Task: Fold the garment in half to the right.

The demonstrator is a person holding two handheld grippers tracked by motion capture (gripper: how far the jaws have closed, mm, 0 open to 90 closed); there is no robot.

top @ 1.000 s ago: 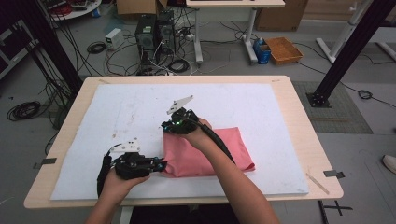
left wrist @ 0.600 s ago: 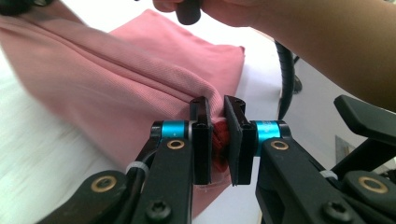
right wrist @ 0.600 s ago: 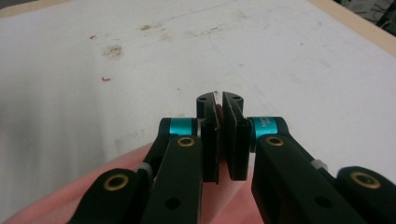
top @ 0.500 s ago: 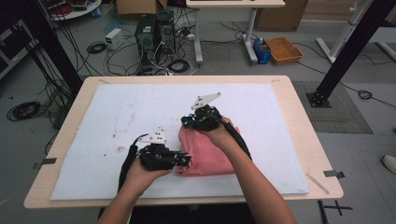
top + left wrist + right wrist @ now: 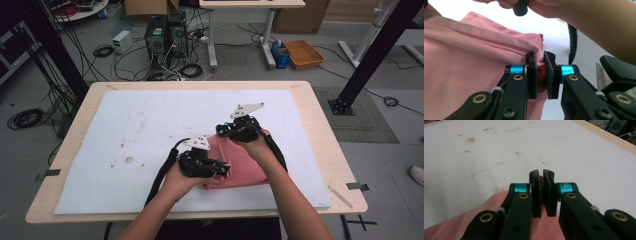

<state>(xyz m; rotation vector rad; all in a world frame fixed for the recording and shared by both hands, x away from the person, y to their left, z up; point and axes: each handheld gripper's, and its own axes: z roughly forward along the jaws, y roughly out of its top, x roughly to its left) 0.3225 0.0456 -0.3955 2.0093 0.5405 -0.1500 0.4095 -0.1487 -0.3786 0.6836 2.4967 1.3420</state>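
Now both claws have dragged the pink cloth [image 5: 240,165] rightward, folding it narrower.

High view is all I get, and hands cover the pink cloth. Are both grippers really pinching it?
Observer: Yes. The left gripper has a bunched fold of the pink cloth squeezed between its jaws.
Operator: And the other one?
Observer: The right gripper is shut on a thin edge of cloth.
Operator: What's in front of it?
Observer: The white mat, with small brown stains.
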